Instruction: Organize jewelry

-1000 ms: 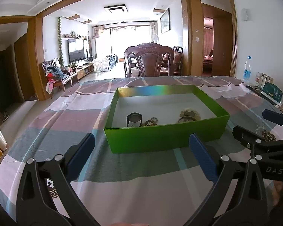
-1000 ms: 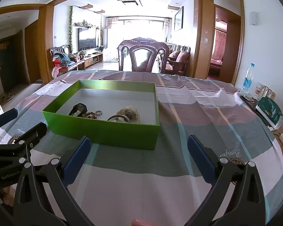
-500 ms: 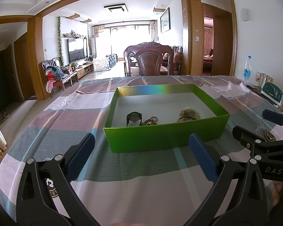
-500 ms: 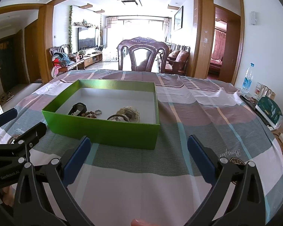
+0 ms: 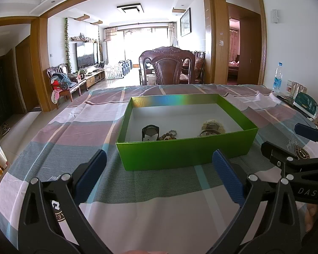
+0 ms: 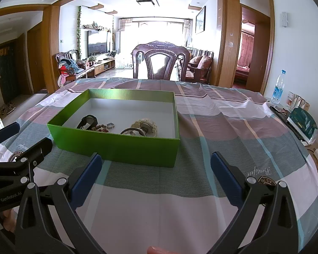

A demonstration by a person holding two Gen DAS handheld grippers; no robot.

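Bright green box with white floor, rainbow sheen on far wall. Plaid tablecloth in mauve, grey-teal, white. Blue pads on black gripper fingers.

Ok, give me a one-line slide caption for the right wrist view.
Open right gripper hovers before a green box of jewelry on a plaid tablecloth.

Watches and bracelets lie inside box on table.
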